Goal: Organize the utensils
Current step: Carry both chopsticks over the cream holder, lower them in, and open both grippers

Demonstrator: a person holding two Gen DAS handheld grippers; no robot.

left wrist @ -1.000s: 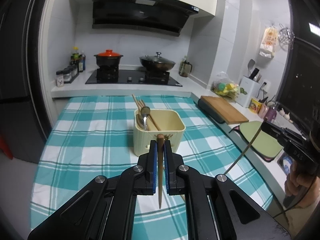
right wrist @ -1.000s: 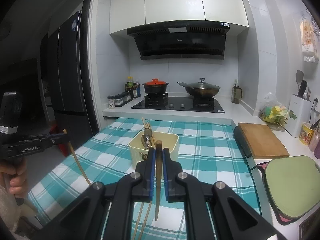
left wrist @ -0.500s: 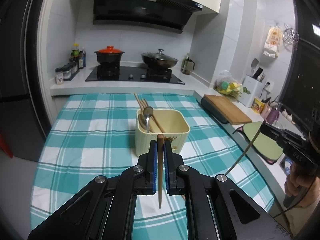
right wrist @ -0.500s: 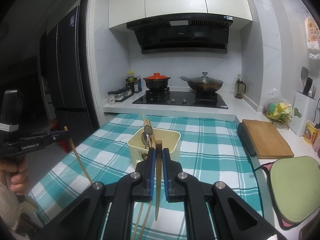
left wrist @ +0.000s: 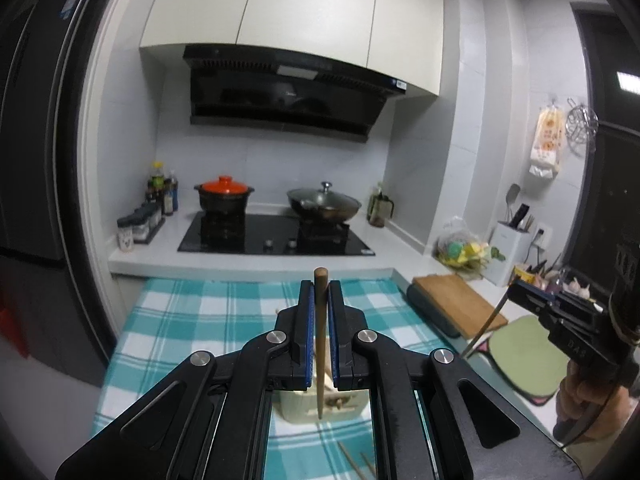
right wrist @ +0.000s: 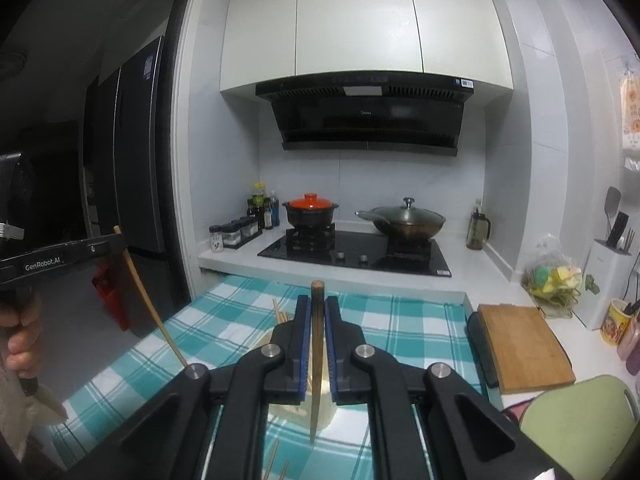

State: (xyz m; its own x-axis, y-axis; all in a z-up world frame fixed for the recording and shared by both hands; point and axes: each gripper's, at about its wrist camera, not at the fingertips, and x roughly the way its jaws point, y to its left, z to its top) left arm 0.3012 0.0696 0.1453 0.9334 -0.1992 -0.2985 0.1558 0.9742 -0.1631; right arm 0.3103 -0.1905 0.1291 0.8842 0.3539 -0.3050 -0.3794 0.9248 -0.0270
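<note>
Two grippers are each clamping one chopstick. The left gripper [left wrist: 320, 292] is pinching a brown chopstick [left wrist: 320, 336] between its blue pads [left wrist: 307, 336], the stick standing upright with its blunt end above the fingertips and its thin end hanging down in front of the cream holder [left wrist: 294, 404]. The right gripper [right wrist: 316, 308] is squeezing a second chopstick [right wrist: 316, 360] the same way, tip pointing down over that holder [right wrist: 322, 412], whose rim is mostly hiding behind the jaws. More chopsticks [right wrist: 279, 312] are sticking up out of the holder, and loose ones [left wrist: 352, 458] are lying on the teal checked cloth [left wrist: 192, 320] near the camera. Each hand [left wrist: 580, 396] is showing at the edge of the other gripper's view.
</note>
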